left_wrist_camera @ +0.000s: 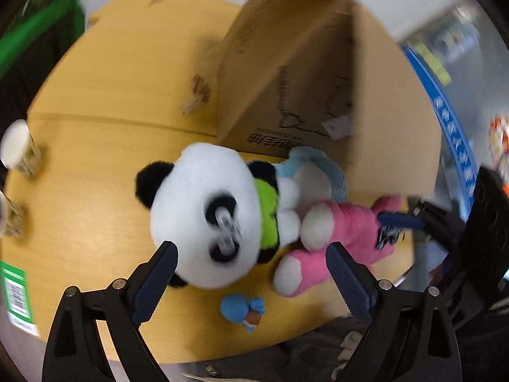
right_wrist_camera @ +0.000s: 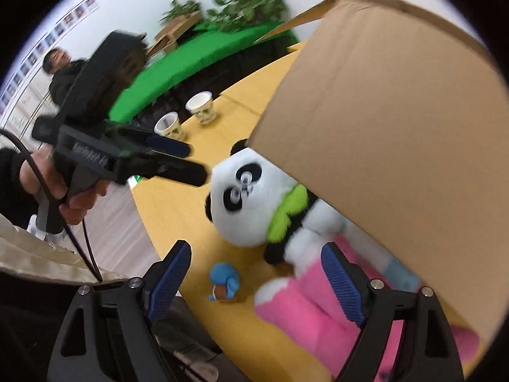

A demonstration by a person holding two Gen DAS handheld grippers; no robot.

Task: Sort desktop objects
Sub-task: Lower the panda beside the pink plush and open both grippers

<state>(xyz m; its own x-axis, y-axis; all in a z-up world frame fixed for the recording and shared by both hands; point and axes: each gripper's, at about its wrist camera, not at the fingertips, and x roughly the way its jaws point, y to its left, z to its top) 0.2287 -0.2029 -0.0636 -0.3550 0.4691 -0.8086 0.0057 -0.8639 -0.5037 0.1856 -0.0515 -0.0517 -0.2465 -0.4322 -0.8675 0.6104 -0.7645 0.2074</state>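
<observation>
Left wrist view: the left claw (left_wrist_camera: 251,254) is released, its jaws wide above the panda plush (left_wrist_camera: 203,210), not pressing it. The panda lies on the desk (left_wrist_camera: 95,165) beside the pink plush (left_wrist_camera: 346,232) and cardboard box (left_wrist_camera: 286,79). The right claw (right_wrist_camera: 256,264) is released too, holding nothing.
</observation>
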